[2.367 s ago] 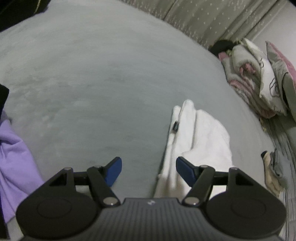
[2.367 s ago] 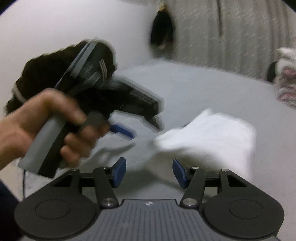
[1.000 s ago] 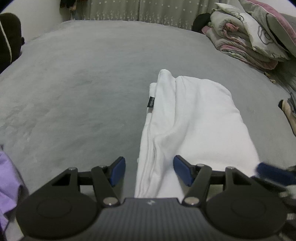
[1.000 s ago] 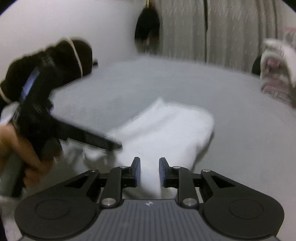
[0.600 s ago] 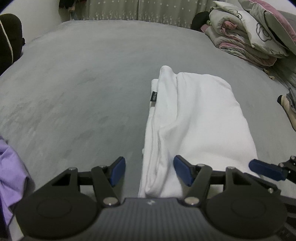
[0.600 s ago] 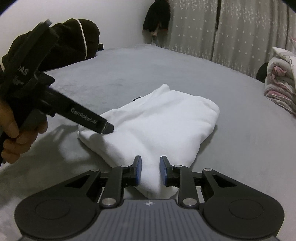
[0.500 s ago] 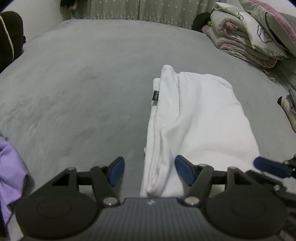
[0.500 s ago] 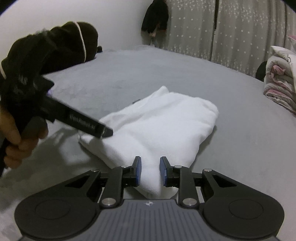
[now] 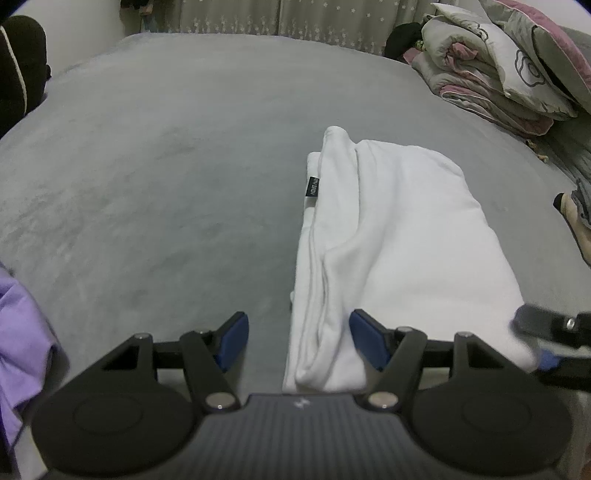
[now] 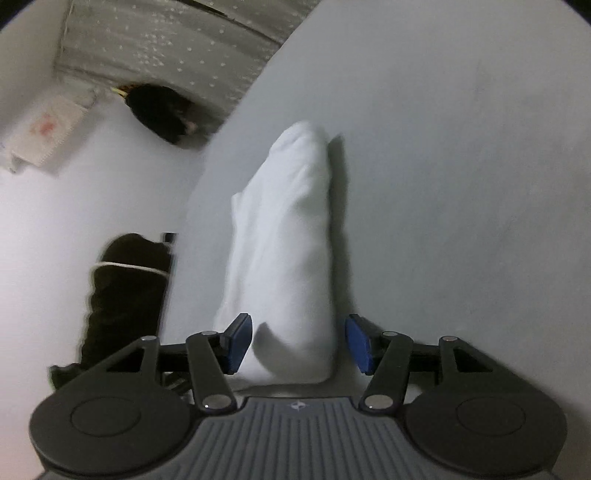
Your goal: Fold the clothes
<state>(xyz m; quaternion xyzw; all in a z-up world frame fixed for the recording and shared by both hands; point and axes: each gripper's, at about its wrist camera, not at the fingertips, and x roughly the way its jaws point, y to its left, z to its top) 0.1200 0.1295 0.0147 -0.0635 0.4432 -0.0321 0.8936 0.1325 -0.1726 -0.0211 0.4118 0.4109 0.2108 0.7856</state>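
Observation:
A folded white garment [image 9: 399, 236] with a small black label lies on the grey bed [image 9: 166, 166]. My left gripper [image 9: 299, 341] is open, its jaws on either side of the garment's near left edge. My right gripper [image 10: 299, 343] is open and rolled on its side, its jaws on either side of the garment's near end [image 10: 288, 258]. The tip of the right gripper shows blurred at the garment's near right corner in the left wrist view [image 9: 546, 332].
A purple garment [image 9: 22, 339] lies at the near left. Folded quilts and pillows [image 9: 498, 74] are stacked at the far right, with curtains [image 9: 258, 14] behind the bed. A dark bundle with a white stripe [image 10: 129, 288] sits at the bed's left side.
My right gripper has opened and rolled onto its side at the garment's near end. The left gripper has stayed open and nearly still at the left edge.

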